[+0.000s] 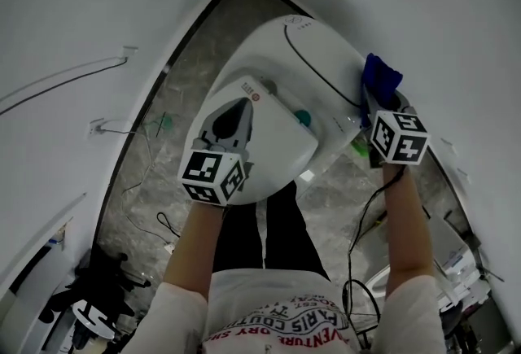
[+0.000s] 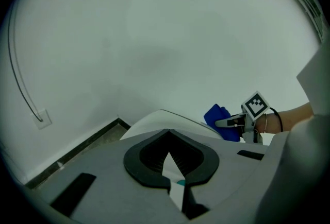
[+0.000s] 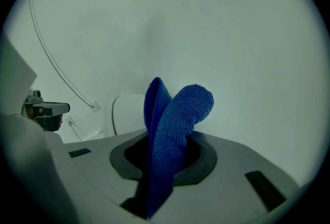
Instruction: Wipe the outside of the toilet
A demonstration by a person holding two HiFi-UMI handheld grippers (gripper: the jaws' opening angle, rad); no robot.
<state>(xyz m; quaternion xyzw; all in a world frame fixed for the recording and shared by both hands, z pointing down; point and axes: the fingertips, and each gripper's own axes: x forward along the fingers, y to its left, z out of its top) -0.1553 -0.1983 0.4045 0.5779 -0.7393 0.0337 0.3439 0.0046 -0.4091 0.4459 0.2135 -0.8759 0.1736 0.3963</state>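
A white toilet (image 1: 285, 76) stands against the wall, lid down, and it also shows in the left gripper view (image 2: 154, 122). My right gripper (image 1: 373, 100) is shut on a folded blue cloth (image 1: 381, 74). It holds the cloth by the toilet's right rear side, close to the wall. In the right gripper view the cloth (image 3: 175, 125) sticks up out of the jaws. My left gripper (image 1: 236, 112) hovers over the lid with its jaws closed to a thin slit and nothing in them. From the left gripper view, the right gripper (image 2: 227, 122) and cloth (image 2: 219, 117) appear beyond the toilet.
White walls close in on both sides. A white cable (image 1: 73, 76) runs down to a wall socket (image 1: 99, 127). Loose wires lie on the grey marble floor (image 1: 155, 173). Dark clutter (image 1: 98, 295) sits at the lower left. The person's black-trousered legs (image 1: 269, 230) stand before the bowl.
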